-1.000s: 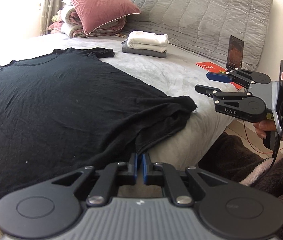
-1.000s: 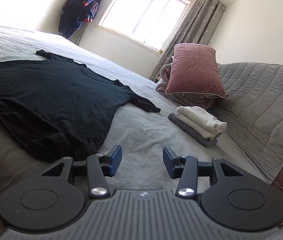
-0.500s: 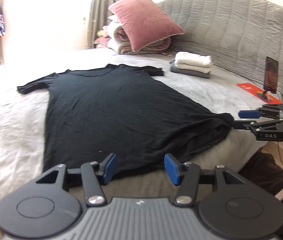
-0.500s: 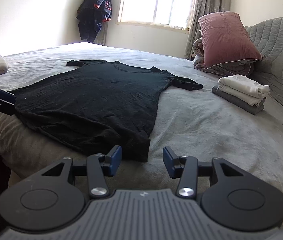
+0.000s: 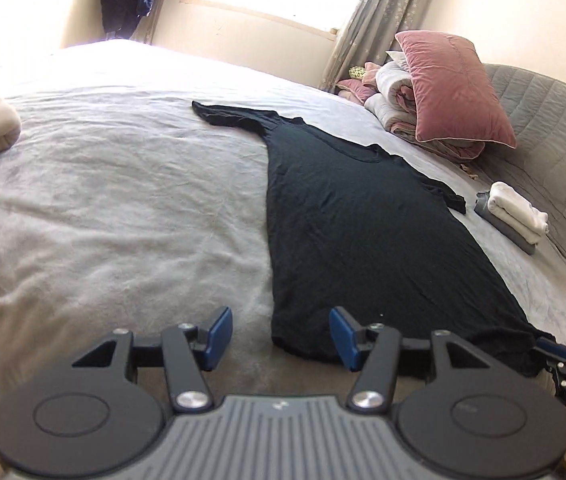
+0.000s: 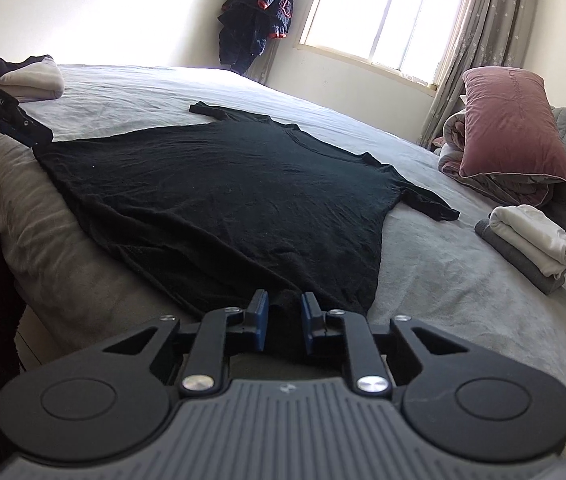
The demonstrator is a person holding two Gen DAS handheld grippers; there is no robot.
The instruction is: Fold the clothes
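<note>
A black T-shirt [image 6: 219,200] lies spread flat on the grey bedspread [image 5: 103,208], hem at the near edge of the bed, collar and sleeves pointing toward the window [image 6: 379,12].

The right gripper [image 6: 284,322] sits at the hem's right corner. Its blue pads stand narrowly apart with dark fabric bunched between them; whether they grip the cloth cannot be told from either view. The left gripper [image 5: 280,334] hovers at the hem's left corner, jaws wide, the corner lying between them untouched.

Readable markings: "GenRobot.AI" on the left gripper's body as seen in the right wrist view; "DAS" on the right gripper's finger linkage in the left wrist view.

Beside the shirt's right sleeve rests a folded stack [image 6: 531,244], white garments on a grey one. A pink pillow [image 6: 511,128] leans on rolled bedding near the quilted grey headboard [image 5: 555,140]. A dark jacket [image 6: 259,28] hangs by the window. More folded clothes [image 6: 29,76] lie at the bed's far left.
</note>
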